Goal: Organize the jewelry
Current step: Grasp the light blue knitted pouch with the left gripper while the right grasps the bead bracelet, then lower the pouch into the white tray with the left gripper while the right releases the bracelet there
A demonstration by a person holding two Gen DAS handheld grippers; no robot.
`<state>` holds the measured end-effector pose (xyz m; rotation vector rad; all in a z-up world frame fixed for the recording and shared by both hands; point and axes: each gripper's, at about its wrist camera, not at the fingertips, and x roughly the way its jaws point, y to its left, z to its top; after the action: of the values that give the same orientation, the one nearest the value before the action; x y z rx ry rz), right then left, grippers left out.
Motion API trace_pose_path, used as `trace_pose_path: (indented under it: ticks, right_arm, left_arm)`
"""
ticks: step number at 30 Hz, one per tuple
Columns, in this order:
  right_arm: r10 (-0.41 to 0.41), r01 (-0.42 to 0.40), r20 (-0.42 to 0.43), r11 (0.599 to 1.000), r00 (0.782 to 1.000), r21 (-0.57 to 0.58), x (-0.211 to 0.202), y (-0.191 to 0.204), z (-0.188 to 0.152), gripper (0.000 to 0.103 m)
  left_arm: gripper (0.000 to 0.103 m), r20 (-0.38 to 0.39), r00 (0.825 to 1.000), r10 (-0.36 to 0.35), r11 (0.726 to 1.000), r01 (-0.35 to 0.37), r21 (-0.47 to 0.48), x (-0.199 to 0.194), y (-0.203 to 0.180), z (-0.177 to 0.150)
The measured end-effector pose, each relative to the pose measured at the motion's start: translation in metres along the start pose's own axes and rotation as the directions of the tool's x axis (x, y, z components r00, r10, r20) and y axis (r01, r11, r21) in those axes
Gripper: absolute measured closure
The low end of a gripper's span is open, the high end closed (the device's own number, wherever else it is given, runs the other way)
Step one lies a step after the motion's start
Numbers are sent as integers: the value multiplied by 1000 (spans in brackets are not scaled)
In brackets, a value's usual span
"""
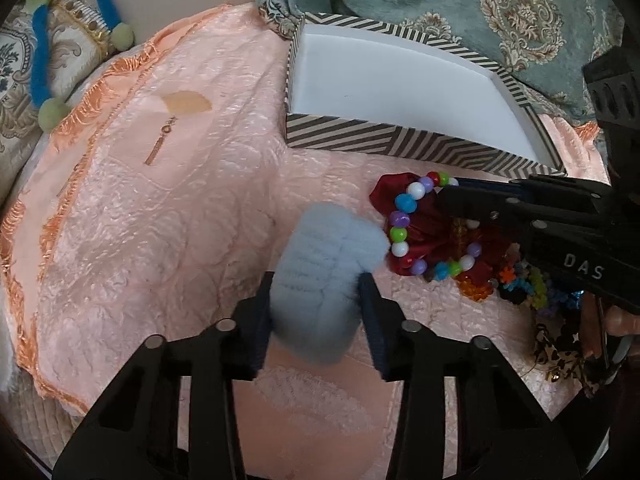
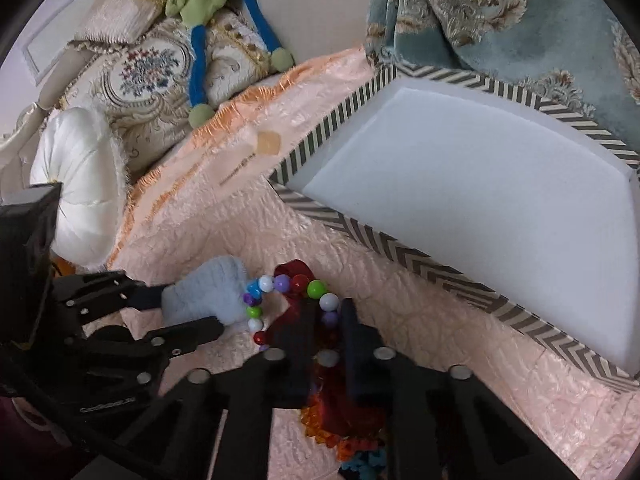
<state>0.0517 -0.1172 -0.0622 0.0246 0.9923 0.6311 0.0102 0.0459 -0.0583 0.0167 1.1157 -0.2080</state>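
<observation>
Left claw (image 1: 316,312) clamped on fluffy pale-blue scrunchie (image 1: 324,264); right claw (image 2: 326,320) pinching multicoloured plastic bead bracelet (image 2: 280,304) atop red satin scrunchie (image 1: 390,196). Lift clear, release over empty striped cardboard box (image 1: 400,140).

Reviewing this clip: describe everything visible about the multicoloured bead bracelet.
The bead bracelet is a loop of round glossy beads, plastic-looking, in white, blue, purple, green and red. It lies draped over a dark red fabric scrunchie on the pink quilted cover, just in front of the striped box. The right tool has its fingers closed around one side of the loop. The fluffy blue scrunchie sits against its far side.
</observation>
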Motion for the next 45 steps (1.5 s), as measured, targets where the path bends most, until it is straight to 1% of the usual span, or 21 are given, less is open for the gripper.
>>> trace_pose_path:
  ticks: [2, 4, 6, 8, 11, 15, 20, 23, 27, 32, 37, 41, 45]
  right_arm:
    - [9, -10, 42, 1000, 999, 14, -13, 1, -1, 94]
    - [16, -18, 74, 1000, 997, 16, -26, 4, -1, 94]
    - [13, -14, 110, 1000, 994, 12, -40, 10, 0, 94]
    - [26, -29, 141, 999, 990, 14, -55, 11, 1, 94]
    - [17, -20, 189, 1000, 982, 16, -75, 13, 4, 94]
    - [-26, 19, 229, 999, 973, 35, -97, 5, 9, 94]
    - [-106, 82, 259, 991, 960, 102, -118, -22, 15, 94]
    - [-163, 131, 258, 982, 952, 136, -123, -40, 20, 94]
    - [-208, 172, 243, 971, 947, 164, -120, -61, 24, 94]
    - [-229, 188, 214, 962, 950, 196, -108, -83, 28, 94]
    - [-216, 175, 178, 960, 960, 219, -90, -99, 30, 94]
    - [-236, 200, 134, 950, 962, 240, -76, -115, 27, 94]
    - [-275, 238, 93, 927, 957, 290, -67, -142, 18, 94]
  left_arm:
    - [74, 21, 1000, -5, 1000, 5, -11, -6, -1, 1]
    - [77, 42, 999, -25, 999, 26, -23, -14, -1, 2]
    - [77, 61, 998, -35, 999, 37, -26, -23, -3, 4]
    - [77, 84, 996, -37, 999, 40, -27, -33, -4, 7]
    - [78, 116, 992, -42, 999, 45, -24, -46, -8, 13]
    - [78, 149, 987, -53, 998, 57, -20, -57, -15, 27]
    - [78, 191, 980, -55, 998, 58, -7, -61, -28, 55]
    - [78, 194, 980, -50, 998, 53, -13, -53, -35, 73]
    - [78, 194, 981, -15, 1000, 19, -17, -38, -41, 94]
    - [78, 180, 984, 19, 1000, -16, -22, -15, -43, 113]
    - [78, 174, 984, 46, 999, -44, -19, 4, -46, 128]
    - [78, 157, 986, 61, 998, -58, -23, 24, -47, 138]
    - [78, 128, 988, 83, 996, -80, -26, 48, -48, 145]
